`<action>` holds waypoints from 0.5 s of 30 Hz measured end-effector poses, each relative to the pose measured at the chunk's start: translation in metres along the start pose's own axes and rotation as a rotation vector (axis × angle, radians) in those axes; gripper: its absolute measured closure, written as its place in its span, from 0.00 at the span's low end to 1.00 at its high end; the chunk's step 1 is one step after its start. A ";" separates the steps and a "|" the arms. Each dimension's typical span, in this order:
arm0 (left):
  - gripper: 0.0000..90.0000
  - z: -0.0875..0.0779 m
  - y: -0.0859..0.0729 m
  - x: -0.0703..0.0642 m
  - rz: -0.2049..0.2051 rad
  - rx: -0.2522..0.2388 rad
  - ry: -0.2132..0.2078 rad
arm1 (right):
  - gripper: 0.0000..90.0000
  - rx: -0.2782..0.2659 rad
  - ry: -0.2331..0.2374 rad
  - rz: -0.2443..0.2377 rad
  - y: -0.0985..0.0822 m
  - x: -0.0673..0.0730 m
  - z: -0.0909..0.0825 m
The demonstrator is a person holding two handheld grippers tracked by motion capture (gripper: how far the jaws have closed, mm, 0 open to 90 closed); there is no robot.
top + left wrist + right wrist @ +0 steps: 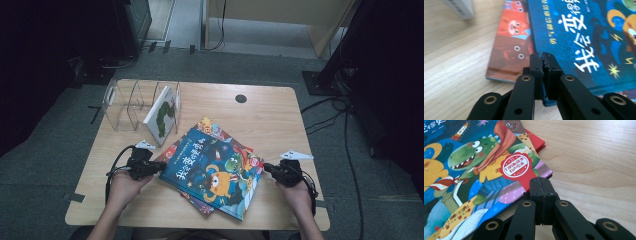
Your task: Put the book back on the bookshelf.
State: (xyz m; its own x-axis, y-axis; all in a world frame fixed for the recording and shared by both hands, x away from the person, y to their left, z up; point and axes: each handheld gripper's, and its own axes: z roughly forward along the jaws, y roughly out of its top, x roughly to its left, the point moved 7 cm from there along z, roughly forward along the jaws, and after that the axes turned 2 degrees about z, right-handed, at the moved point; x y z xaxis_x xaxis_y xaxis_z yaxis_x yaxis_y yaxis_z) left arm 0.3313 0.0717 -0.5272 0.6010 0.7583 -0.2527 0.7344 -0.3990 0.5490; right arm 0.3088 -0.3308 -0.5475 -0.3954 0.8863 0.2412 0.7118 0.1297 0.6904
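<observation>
Left gripper (542,58) pinched on left edge of glossy blue dragon picture book (216,170), topmost of stack on wooden table (280,115). Right gripper (541,181) jaws together, empty, at book's right edge. Risks: one-sided thin-cover pinch, so book sags, slips; orange-red book (509,47) underneath dragged along; clear acrylic rack (132,102) nearby could get knocked.

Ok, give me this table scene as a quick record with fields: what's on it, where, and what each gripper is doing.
surface: wooden table
top book: blue picture book, flat on the pile near the table's middle
book under it: red book, showing at the blue one's edges
rack: clear divider rack, far left
in rack: white book, leaning
left gripper: shut on the blue picture book's corner
right gripper: shut, empty, at the blue book's opposite edge
</observation>
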 end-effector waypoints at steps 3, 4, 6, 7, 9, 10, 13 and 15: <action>1.00 -0.001 0.002 0.005 -0.009 -0.001 0.009 | 1.00 0.005 0.008 -0.010 0.004 -0.001 0.003; 1.00 -0.001 0.002 0.006 -0.014 -0.001 0.014 | 1.00 0.005 0.010 -0.009 0.004 -0.001 0.004; 1.00 0.000 0.002 0.010 -0.027 -0.001 0.010 | 1.00 0.006 0.013 -0.019 0.007 -0.001 0.006; 1.00 0.000 0.003 0.013 -0.030 -0.004 0.015 | 1.00 0.010 0.013 -0.017 0.008 -0.001 0.007; 1.00 0.001 0.004 0.015 -0.035 -0.010 0.017 | 1.00 0.010 0.015 -0.023 0.010 -0.001 0.009; 1.00 0.002 0.005 0.016 -0.034 -0.009 0.016 | 1.00 0.012 0.015 -0.028 0.011 -0.001 0.011; 1.00 0.006 0.007 0.017 -0.040 -0.003 0.016 | 1.00 0.011 0.016 -0.033 0.015 0.000 0.014; 1.00 0.008 0.007 0.016 -0.031 0.000 0.021 | 1.00 0.019 0.019 -0.043 0.018 0.000 0.017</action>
State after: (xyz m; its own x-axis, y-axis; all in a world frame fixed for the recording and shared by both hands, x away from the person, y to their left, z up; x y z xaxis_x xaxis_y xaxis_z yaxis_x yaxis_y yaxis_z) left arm 0.3488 0.0763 -0.5337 0.5715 0.7806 -0.2529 0.7524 -0.3755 0.5411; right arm 0.3311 -0.3206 -0.5466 -0.4363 0.8713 0.2247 0.7048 0.1757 0.6873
